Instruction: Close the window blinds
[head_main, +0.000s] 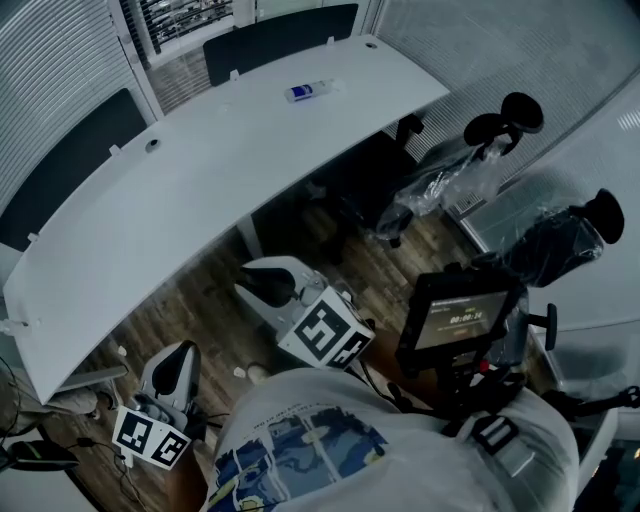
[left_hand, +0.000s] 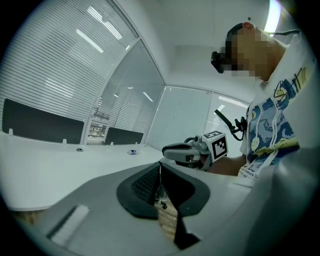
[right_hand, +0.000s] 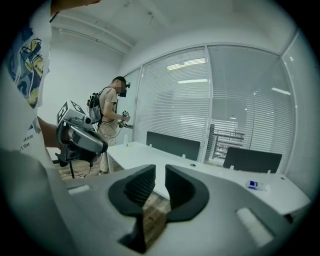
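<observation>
Slatted window blinds (right_hand: 175, 110) cover the glass walls behind the desk; they also show in the left gripper view (left_hand: 55, 75) and at the head view's top left (head_main: 50, 70). Both grippers hang low in front of me, far from the blinds. My left gripper (left_hand: 160, 167) has its pads together, with only a hairline between them and nothing held; it sits at the head view's lower left (head_main: 178, 358). My right gripper (right_hand: 160, 172) stands open by a narrow gap with nothing in it, above the wooden floor (head_main: 268, 283).
A long curved white desk (head_main: 230, 160) lies between me and the blinds, with a small bottle (head_main: 310, 91) on it and dark dividers (head_main: 280, 38) behind. Plastic-wrapped office chairs (head_main: 450, 180) and a screen on a stand (head_main: 455, 320) are at the right. Another person (right_hand: 110, 120) stands by the far wall.
</observation>
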